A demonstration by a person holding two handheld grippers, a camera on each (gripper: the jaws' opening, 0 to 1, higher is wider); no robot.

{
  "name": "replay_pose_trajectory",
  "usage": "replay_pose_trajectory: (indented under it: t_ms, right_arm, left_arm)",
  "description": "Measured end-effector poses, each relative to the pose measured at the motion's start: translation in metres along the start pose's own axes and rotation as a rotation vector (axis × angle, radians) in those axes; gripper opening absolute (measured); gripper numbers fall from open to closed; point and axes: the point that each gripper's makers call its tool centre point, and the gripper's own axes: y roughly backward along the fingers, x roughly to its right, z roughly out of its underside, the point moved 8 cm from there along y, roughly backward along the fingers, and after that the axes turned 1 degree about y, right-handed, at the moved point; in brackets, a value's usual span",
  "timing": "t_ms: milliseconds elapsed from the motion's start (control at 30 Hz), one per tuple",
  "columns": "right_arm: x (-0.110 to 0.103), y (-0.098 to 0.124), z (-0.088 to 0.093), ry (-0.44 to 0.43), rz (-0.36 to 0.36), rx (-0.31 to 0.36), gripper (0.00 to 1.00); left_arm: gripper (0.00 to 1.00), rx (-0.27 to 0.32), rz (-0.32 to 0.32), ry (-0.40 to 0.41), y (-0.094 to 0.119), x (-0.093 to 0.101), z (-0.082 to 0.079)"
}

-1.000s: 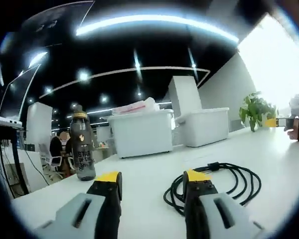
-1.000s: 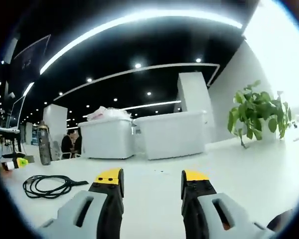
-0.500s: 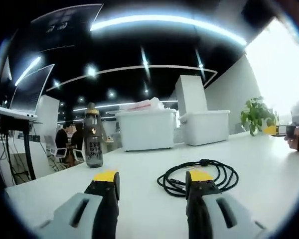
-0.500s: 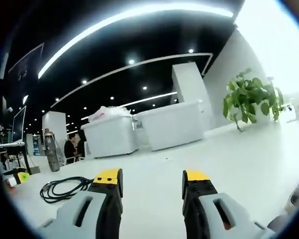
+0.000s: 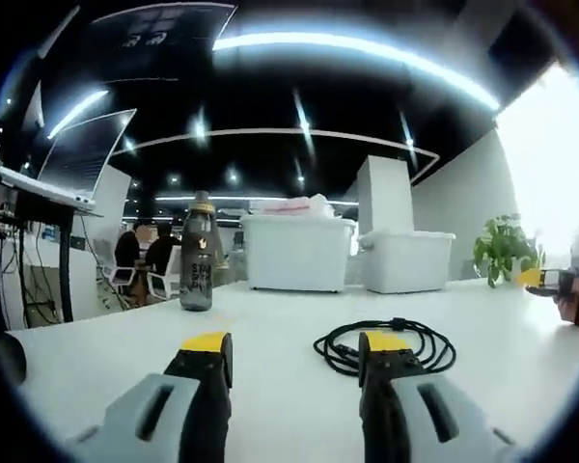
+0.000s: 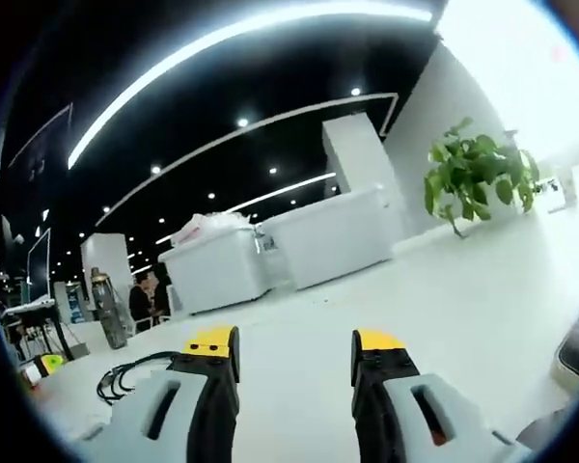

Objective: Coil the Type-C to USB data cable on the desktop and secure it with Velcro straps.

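On the white tabletop (image 5: 270, 333) the black data cable (image 5: 386, 340) lies loosely coiled, just beyond the left tongs (image 5: 291, 349), whose jaws stand wide and empty. The right tongs (image 6: 293, 343) gape wide too. A water bottle (image 5: 197, 253) stands farther left.

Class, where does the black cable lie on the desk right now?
In the left gripper view the black cable lies loosely coiled on the white desk, just beyond the left gripper's right jaw, right of the water bottle.
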Motion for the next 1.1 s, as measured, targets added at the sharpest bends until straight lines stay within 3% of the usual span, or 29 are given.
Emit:
replay_pose_trajectory:
  t_ms: [100, 167, 233, 333, 433, 633, 900, 1100]
  right_arm:
    - [0.005, 0.005, 0.002, -0.019, 0.026, -0.019, 0.45]
    - [0.005, 0.009, 0.002, 0.031, 0.043, -0.033, 0.46]
    - [-0.001, 0.011, 0.001, 0.074, 0.019, -0.016, 0.46]
    - [-0.012, 0.011, 0.006, 0.15, -0.035, -0.06, 0.5]
    - [-0.016, 0.014, 0.005, 0.18, -0.027, -0.046, 0.52]
    - [-0.014, 0.02, 0.006, -0.029, -0.082, -0.051, 0.53]
    - [-0.012, 0.027, 0.008, 0.001, -0.072, -0.038, 0.5]
    - [-0.014, 0.017, 0.009, -0.09, -0.113, -0.052, 0.48]
  left_arm:
    - [0.54, -0.028, -0.004, -0.047, 0.008, 0.003, 0.002]
    - [0.54, -0.042, 0.011, -0.077, 0.01, 0.007, 0.003]
    - [0.54, -0.039, 0.021, -0.076, 0.012, 0.009, 0.003]
    - [0.54, -0.036, 0.018, -0.053, 0.015, 0.006, 0.003]
    - [0.54, -0.036, 0.002, -0.061, 0.017, 0.005, 0.002]
    - [0.54, -0.042, 0.03, -0.069, 0.014, 0.008, 0.003]
    - [0.54, -0.056, 0.041, -0.08, 0.012, 0.009, 0.004]
    - [0.54, -0.063, 0.049, -0.088, 0.011, 0.011, 0.005]
